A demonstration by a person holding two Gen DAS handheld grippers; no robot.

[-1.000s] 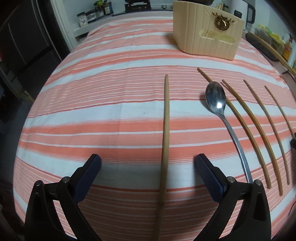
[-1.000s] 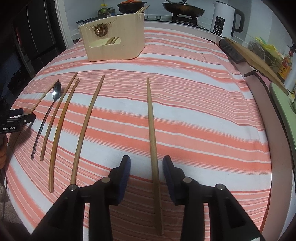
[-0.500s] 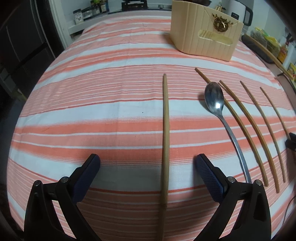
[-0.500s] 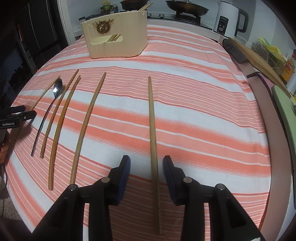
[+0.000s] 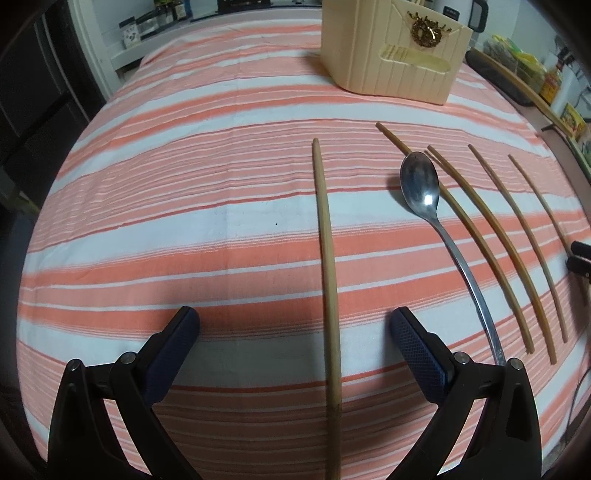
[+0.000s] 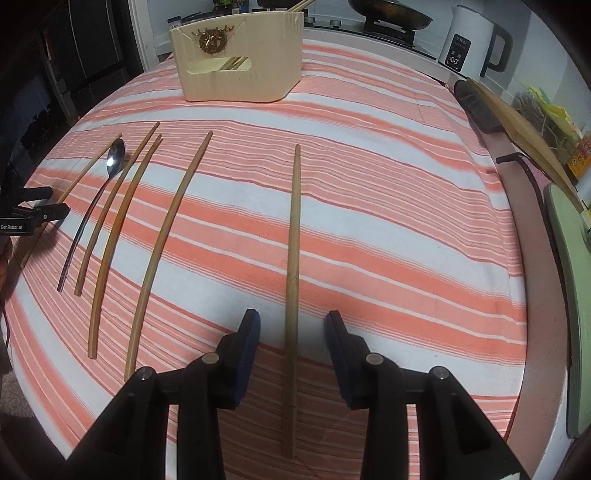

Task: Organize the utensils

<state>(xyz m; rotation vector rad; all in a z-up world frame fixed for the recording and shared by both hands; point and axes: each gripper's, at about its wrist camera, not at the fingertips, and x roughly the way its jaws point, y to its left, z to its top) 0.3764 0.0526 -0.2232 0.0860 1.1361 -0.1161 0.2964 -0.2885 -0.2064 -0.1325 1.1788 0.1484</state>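
My left gripper (image 5: 295, 328) is open wide, low over the striped cloth, and one pale chopstick (image 5: 327, 258) runs between its fingers without touching either. To its right lie a steel spoon (image 5: 421, 184) and several more chopsticks (image 5: 480, 236). My right gripper (image 6: 292, 330) is open narrowly and straddles another chopstick (image 6: 295, 221); its pads stand clear of the stick. The cream utensil holder (image 6: 240, 70) stands at the far side with chopsticks (image 6: 231, 63) inside. The left gripper (image 6: 33, 206) shows at that view's left edge.
Orange and white striped cloth (image 5: 184, 206) covers the table. A white kettle (image 6: 469, 40) and a pan (image 6: 388, 14) sit on the counter behind. A wooden board (image 6: 524, 133) and a green mat (image 6: 572, 295) lie along the right edge.
Both wrist views have tilted slightly, so the holder sits higher in frame. The chopsticks and the spoon lie where they were, and both jaws keep the same gap.
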